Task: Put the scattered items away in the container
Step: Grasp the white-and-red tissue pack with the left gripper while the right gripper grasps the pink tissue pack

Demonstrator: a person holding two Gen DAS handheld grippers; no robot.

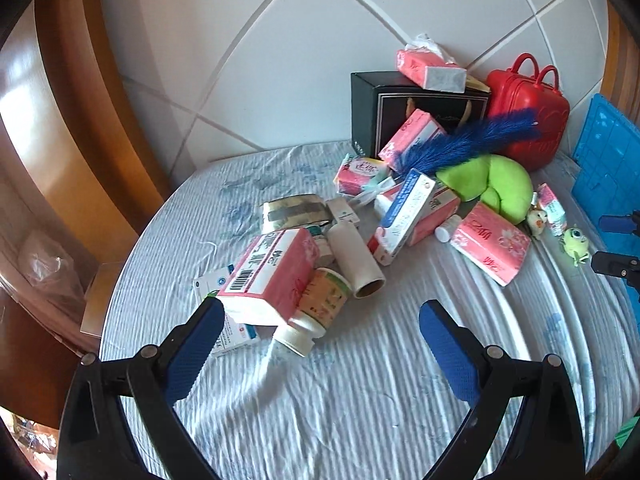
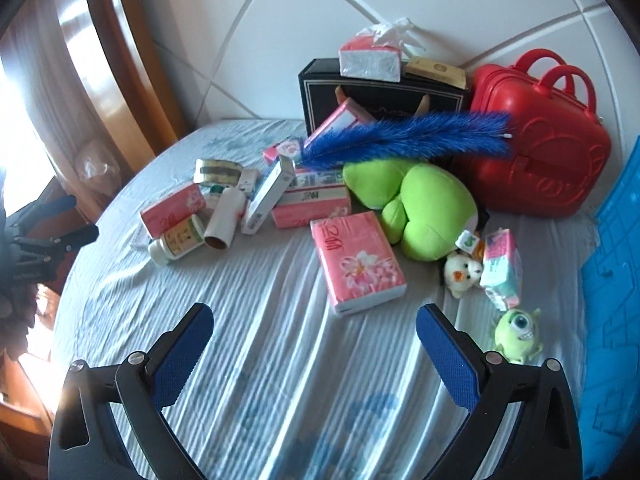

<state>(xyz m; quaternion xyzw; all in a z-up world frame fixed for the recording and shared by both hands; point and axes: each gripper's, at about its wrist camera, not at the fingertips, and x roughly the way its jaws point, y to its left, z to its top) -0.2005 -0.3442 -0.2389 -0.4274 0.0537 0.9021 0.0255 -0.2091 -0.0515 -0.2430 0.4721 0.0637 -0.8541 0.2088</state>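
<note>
Scattered items lie on a round table with a pale blue striped cloth (image 1: 360, 392) (image 2: 280, 360). My left gripper (image 1: 322, 320) is open, its left finger close to a pink tissue pack (image 1: 272, 272) that leans over a pill bottle (image 1: 316, 312) and a paper roll (image 1: 356, 260). My right gripper (image 2: 314, 322) is open just in front of another pink tissue pack (image 2: 356, 260). Behind lie a green plush (image 2: 420, 208), a blue feather duster (image 2: 408, 136), a black box (image 2: 384, 96) and a red case (image 2: 536, 144).
Small plush toys (image 2: 464, 272) (image 2: 518, 334) and a small tissue packet (image 2: 502, 270) sit at the right near a blue mat (image 2: 616, 280). More boxes (image 1: 404, 216) and tissue packs (image 1: 430, 70) crowd the back. A tiled wall and wooden frame (image 1: 68, 120) border the table.
</note>
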